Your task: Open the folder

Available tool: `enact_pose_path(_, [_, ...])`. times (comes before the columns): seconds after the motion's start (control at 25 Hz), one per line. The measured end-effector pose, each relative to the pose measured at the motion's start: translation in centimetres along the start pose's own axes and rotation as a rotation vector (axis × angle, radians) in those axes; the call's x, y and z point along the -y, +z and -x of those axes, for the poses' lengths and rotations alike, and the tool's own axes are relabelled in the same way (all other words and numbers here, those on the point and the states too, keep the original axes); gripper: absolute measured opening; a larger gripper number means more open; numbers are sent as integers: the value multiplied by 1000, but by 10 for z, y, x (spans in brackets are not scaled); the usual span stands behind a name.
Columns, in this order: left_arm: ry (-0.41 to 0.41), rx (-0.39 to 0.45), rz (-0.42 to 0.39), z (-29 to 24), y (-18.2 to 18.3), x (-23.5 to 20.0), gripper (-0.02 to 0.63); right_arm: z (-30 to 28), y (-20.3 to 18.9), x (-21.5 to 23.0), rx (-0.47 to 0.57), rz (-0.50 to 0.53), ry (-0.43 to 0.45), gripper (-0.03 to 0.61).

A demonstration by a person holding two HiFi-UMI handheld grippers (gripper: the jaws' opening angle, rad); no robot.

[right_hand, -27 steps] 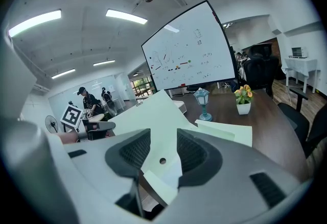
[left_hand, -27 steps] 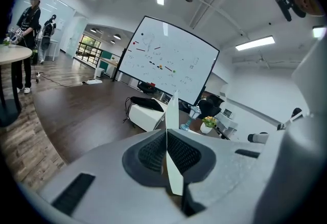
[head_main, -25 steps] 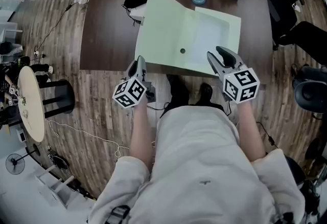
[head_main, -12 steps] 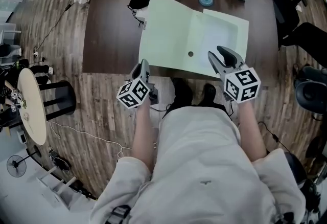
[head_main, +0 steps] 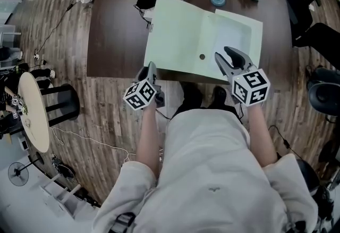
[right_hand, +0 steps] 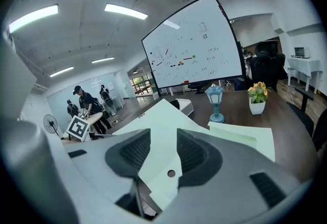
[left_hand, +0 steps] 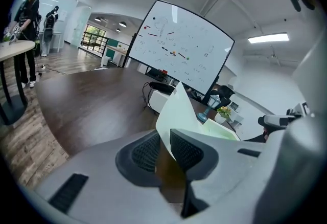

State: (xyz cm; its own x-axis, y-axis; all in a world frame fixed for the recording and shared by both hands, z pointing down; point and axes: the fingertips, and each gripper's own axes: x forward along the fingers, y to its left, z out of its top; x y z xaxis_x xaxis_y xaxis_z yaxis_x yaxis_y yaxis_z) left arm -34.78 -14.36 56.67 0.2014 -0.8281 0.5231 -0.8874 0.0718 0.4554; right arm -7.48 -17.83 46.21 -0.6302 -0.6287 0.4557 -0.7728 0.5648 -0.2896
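One pale green folder (head_main: pixel 180 35) lies open on the worktop (head_main: pixel 117 24) near its front edge, the left cover tilted up. The left tongs (head_main: pixel 151 69), at that edge, are opening with the cover's corner between them; the right tongs (head_main: pixel 226 56) stand spread wide over the folder.

Grey left tool (head_main: pixel 151 66) and right tool (head_main: pixel 223 53) bear black-and-white marker cubes (head_main: pixel 139 94).

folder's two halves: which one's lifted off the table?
The left cover: it tilts up, its near corner between the left gripper's opening jaws. The right half lies flat on the table.
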Motion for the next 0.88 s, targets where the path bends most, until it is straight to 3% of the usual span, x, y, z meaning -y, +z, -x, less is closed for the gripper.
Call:
enact_pose_path(0.4, [40,1,-63,-2,0,-2,97,-2,5,7,13,-1,7,161])
enact_pose_path(0.64, [32,42,-91,3,14,6,184,-2,13,8,30,12,30,161])
enact_pose_path(0.88, [31,96,-105,16,29,20,210,7,18,9,40,27,50,161])
